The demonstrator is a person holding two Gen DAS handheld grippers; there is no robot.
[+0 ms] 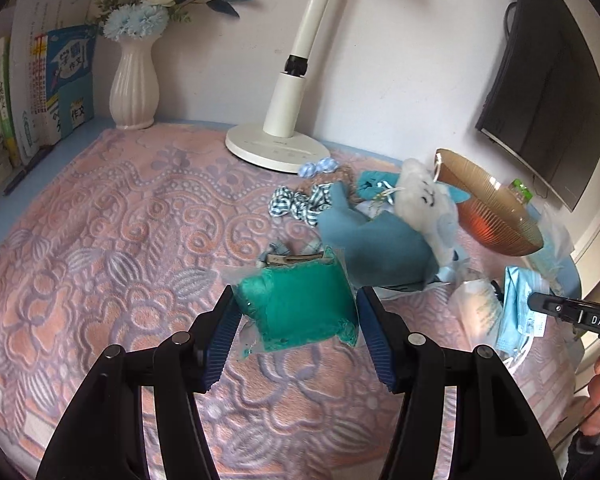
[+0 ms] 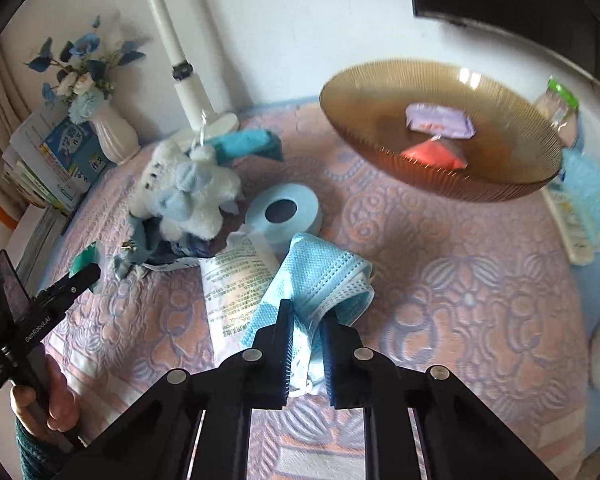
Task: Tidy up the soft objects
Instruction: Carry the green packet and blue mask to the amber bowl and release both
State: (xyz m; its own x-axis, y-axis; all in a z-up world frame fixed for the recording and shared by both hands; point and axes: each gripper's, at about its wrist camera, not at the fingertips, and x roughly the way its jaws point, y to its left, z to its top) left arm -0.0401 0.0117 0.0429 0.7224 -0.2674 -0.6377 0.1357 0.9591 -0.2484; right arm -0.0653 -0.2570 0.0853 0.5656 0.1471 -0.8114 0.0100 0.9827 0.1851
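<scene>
My left gripper [image 1: 296,312] stands open around a green soft pad in a clear wrapper [image 1: 300,308] lying on the pink patterned towel [image 1: 112,240]. Whether the pads touch it I cannot tell. My right gripper [image 2: 306,330] is shut on a light blue face mask [image 2: 320,276] and holds it above the towel [image 2: 460,280]. A white and blue plush toy [image 2: 188,188], also in the left view [image 1: 428,204], lies on blue cloth [image 1: 372,248]. An amber glass bowl [image 2: 440,120] at the back right holds a purple packet [image 2: 440,122] and a red packet [image 2: 432,154].
A white lamp base [image 1: 276,148], a white vase with blue flowers [image 1: 134,84] and books [image 1: 40,80] stand at the back. Striped ribbons [image 1: 300,204], a blue tape roll [image 2: 284,212] and a printed plastic bag [image 2: 236,280] lie on the towel. A dark monitor [image 1: 548,80] is at right.
</scene>
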